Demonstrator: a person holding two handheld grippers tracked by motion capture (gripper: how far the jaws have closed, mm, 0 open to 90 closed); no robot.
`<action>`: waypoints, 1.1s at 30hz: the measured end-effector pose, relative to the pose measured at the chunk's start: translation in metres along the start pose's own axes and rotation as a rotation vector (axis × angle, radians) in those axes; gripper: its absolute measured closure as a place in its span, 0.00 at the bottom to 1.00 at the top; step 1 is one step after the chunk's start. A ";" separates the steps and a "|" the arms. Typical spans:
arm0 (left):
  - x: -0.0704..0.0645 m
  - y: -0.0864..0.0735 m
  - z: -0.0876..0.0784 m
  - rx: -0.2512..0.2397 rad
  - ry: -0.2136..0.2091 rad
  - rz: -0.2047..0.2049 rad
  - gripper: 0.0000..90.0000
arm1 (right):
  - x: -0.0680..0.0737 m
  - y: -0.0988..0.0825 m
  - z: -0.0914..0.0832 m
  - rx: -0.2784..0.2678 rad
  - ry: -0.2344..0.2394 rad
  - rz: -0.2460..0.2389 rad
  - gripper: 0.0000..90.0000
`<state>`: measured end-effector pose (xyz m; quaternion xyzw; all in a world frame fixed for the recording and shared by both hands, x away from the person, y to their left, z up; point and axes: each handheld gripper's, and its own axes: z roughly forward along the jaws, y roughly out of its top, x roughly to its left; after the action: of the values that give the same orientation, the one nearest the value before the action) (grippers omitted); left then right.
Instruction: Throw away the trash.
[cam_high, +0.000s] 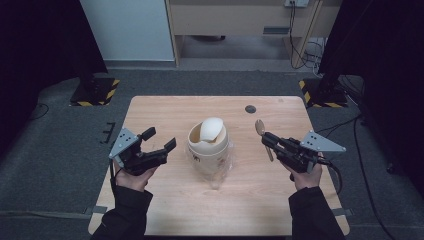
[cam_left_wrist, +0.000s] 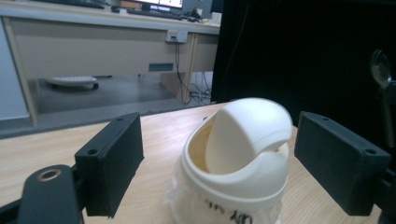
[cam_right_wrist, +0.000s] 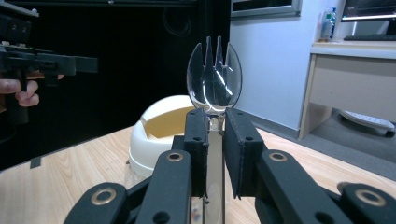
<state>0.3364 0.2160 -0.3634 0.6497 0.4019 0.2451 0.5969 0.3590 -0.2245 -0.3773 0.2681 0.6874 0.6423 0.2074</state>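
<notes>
At frame centre of the high view, a cream swing-lid bin (cam_high: 208, 145) lined with a clear bag sits on the wooden table (cam_high: 165, 112), flap tilted inward. Right gripper (cam_high: 266, 139) is clenched on a clear plastic spork (cam_right_wrist: 214, 79), bowl end up, probably for dropping through the lid. Left gripper (cam_high: 161, 139), jaws spread wide, flanks the bin, likely to steady it.

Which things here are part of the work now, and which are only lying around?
Part of the work:
- small cream bin with a swing lid, in the middle of the table
- clear plastic spork, clamped in the right gripper
- left gripper, open beside the bin

Only around:
- dark round disc near the table's far edge
- desk behind
</notes>
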 end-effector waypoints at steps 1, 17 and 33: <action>-0.002 0.002 0.001 -0.002 -0.005 0.003 0.16 | 0.000 0.000 0.000 0.000 0.000 0.000 0.89; -0.048 0.023 0.033 -0.018 -0.095 0.029 0.21 | 0.015 -0.003 0.013 0.007 0.056 -0.006 0.89; -0.089 0.023 0.067 -0.003 -0.186 0.029 0.29 | 0.021 -0.006 0.015 0.008 0.077 -0.008 0.89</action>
<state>0.3458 0.1054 -0.3374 0.6746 0.3351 0.1929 0.6288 0.3520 -0.2002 -0.3833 0.2414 0.6983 0.6487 0.1824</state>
